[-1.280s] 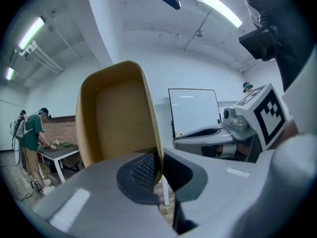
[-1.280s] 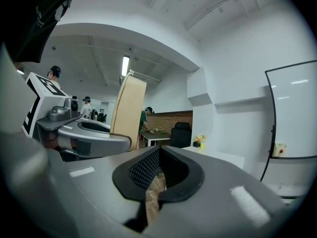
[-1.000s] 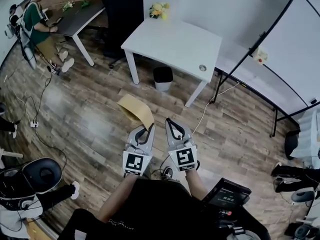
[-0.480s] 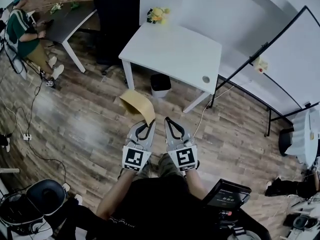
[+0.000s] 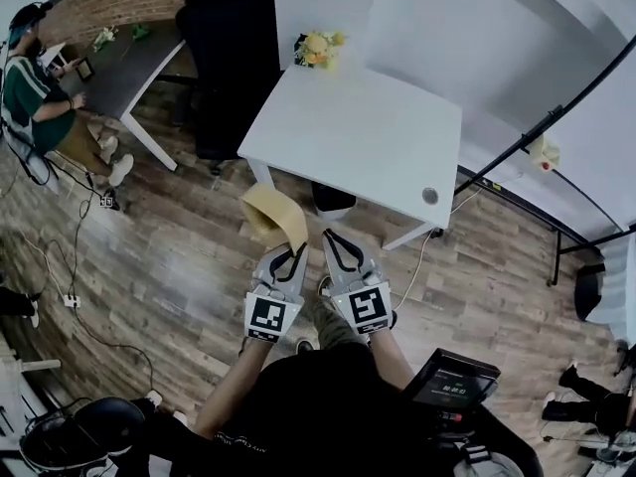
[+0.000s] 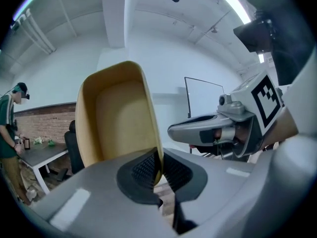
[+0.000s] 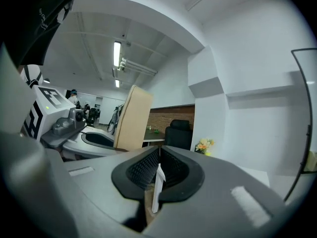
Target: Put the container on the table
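A tan, shallow container (image 5: 270,212) stands on edge in the air. My left gripper (image 5: 298,248) is shut on its rim, and the pads pinch the thin wall in the left gripper view (image 6: 158,165), where the container (image 6: 119,118) shows its hollow side. It hangs just short of the near edge of the white table (image 5: 358,127). My right gripper (image 5: 330,237) is alongside on the right; its jaws have just been opening slightly but still stand nearly together, with nothing between them (image 7: 158,155). The right gripper view shows the container (image 7: 134,118) edge-on at the left.
A black bin (image 5: 333,199) sits under the table. Yellow flowers (image 5: 318,48) lie on its far corner, and a black chair (image 5: 224,58) stands behind. A person (image 5: 35,97) sits at a dark desk (image 5: 119,63) far left. A whiteboard stand (image 5: 556,117) is on the right.
The white table has come much nearer and larger in the head view. Both grippers keep their side-by-side pose, with the container still in the left one.
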Demonstrator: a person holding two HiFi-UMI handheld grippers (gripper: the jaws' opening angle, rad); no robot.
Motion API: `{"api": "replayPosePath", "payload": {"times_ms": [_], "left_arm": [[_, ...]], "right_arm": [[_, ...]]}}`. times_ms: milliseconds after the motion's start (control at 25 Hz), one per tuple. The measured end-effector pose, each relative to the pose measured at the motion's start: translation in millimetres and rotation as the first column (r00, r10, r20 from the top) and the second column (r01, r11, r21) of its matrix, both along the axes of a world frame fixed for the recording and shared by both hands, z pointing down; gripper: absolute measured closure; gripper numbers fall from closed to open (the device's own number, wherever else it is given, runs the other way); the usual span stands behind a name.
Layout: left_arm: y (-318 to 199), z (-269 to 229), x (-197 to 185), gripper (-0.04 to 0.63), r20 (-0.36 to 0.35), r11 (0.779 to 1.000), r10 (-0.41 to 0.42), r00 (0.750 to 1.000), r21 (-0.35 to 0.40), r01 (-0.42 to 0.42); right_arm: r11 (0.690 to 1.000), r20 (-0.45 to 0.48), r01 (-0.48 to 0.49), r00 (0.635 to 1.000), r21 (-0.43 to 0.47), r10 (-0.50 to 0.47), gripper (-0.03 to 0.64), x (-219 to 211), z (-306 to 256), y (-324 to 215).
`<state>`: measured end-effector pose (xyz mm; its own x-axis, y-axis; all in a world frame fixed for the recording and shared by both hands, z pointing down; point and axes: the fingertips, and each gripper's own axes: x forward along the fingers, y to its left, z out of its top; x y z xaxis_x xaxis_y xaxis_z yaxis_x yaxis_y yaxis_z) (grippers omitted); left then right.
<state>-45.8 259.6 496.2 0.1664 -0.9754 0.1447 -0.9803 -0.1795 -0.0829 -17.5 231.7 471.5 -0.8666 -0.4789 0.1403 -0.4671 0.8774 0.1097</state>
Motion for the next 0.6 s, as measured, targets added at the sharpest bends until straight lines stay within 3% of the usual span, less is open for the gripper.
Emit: {"api": "replayPosePath", "payload": {"times_ms": [280,600], "left_arm": [[-126.3,-10.5,-41.2,0.592,0.080,0.999,0.042,0.996,-0.017,-0.041],[-238.5,16.8,-86.0,0.592,0.112,0.986,0.157,0.981,-0.078,-0.149]], "right_arm": [[1.000,0.035,0.021,0.999,-0.007,-0.020,0.594,-40.3,-11.1,-127.2],[0.996,-0.015,-0.078,0.997,-0.037,0.078,0.588,-75.6,2.1,-237.6]]}}
